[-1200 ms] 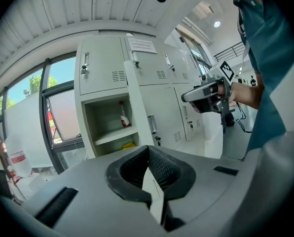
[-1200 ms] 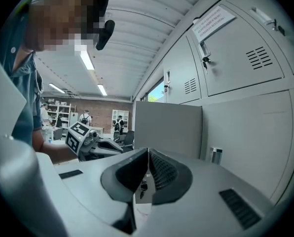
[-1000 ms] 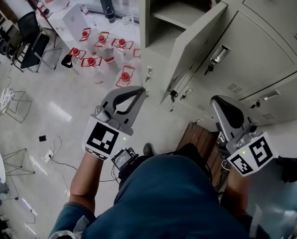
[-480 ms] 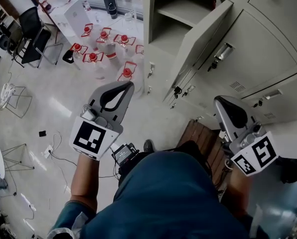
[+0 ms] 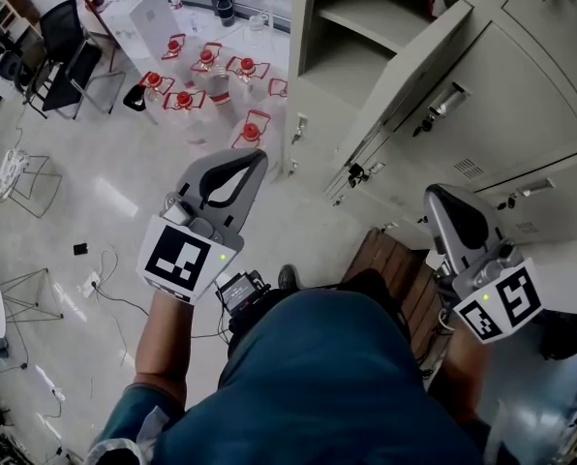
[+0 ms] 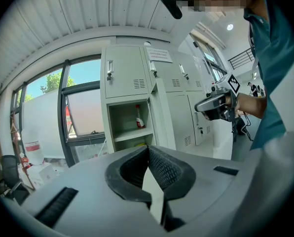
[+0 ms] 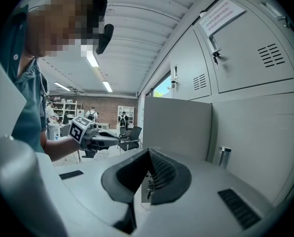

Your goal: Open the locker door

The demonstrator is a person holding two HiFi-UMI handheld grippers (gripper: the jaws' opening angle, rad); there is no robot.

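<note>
The grey locker door [image 5: 405, 76] stands swung open, showing a compartment with a shelf [image 5: 361, 13]. In the left gripper view the open compartment [image 6: 129, 130] holds a spray bottle [image 6: 138, 117]. My left gripper [image 5: 259, 155] hangs over the floor, left of the lockers and apart from the door, shut with nothing in it [image 6: 148, 149]. My right gripper [image 5: 432, 194] is held low in front of the closed lockers, also shut and empty [image 7: 148, 152]. From the right gripper view the open door panel [image 7: 176, 127] is just ahead.
Several water jugs with red caps [image 5: 206, 71] stand on the floor left of the lockers. Chairs [image 5: 61, 56] are at the far left and cables [image 5: 100, 289] lie on the floor. Keys hang from a lower lock [image 5: 358, 173]. A wooden board [image 5: 390, 260] lies below my right gripper.
The left gripper drifted a little left and came partway back. The right gripper has hardly moved. The door has stayed open.
</note>
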